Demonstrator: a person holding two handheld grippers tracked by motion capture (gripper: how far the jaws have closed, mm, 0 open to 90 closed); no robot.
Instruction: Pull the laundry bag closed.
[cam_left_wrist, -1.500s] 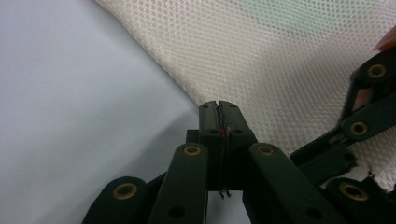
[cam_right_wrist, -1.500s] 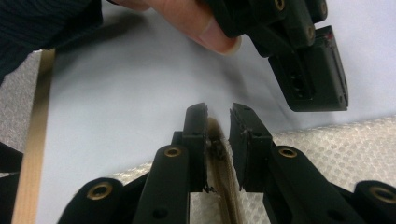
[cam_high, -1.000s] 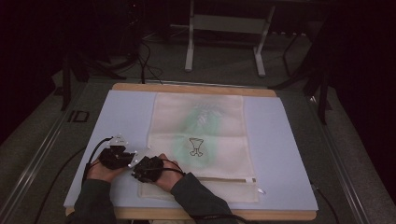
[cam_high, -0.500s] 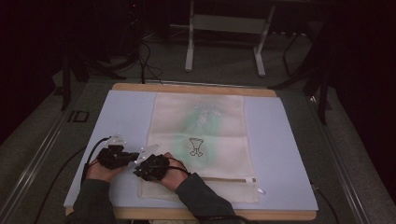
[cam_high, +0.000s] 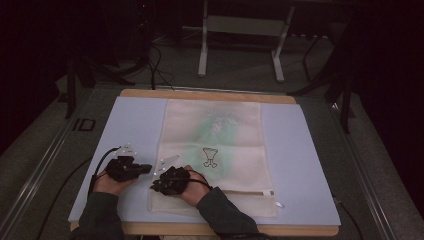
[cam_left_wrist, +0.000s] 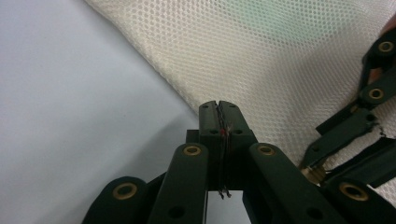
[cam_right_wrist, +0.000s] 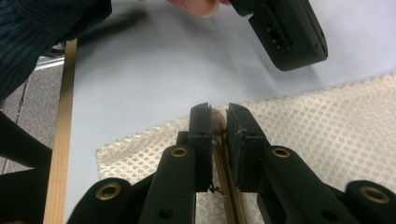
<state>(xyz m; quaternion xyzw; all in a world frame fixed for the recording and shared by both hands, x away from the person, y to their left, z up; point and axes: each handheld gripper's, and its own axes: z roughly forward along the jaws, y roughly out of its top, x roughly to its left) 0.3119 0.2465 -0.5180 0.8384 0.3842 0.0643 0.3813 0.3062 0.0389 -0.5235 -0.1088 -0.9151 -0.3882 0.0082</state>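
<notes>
High view shows a cream mesh bag (cam_high: 214, 150) lying flat on a pale blue mat (cam_high: 125, 130) that covers the wooden counter (cam_high: 207, 95). The bag carries a faint green print and a small black drawing (cam_high: 210, 157) near its middle; what the drawing depicts is too small to make out. Both hands sit at the bag's near left corner, and from this height the jaws of either tool are lost in dark shapes.

The left gripper (cam_left_wrist: 219, 106) has its jaws pressed flat together with no gap. A thin dark thread runs down the seam between them, with a tiny red speck beside it, but whether any mesh is pinched there cannot be told. Just ahead of the jaw tips lies the bag's edge, running diagonally, with mesh spreading up and to the right of them and bare mat to their left. Linkage bars of the other tool cut in at the right border of this view, partly cropped.

The right gripper (cam_right_wrist: 218, 114) has its jaws slightly parted around the bag's tan zipper strip (cam_right_wrist: 227, 186), which runs back between them toward the camera. Whether the pads actually bite the strip or only flank it is unclear, as the contact point is shadowed. Mesh lies on both sides of these jaws; beyond their tips are bare mat, a dark sleeve (cam_right_wrist: 42, 32) at upper left, and the black body of the left tool above, cut off by the top edge.
</notes>
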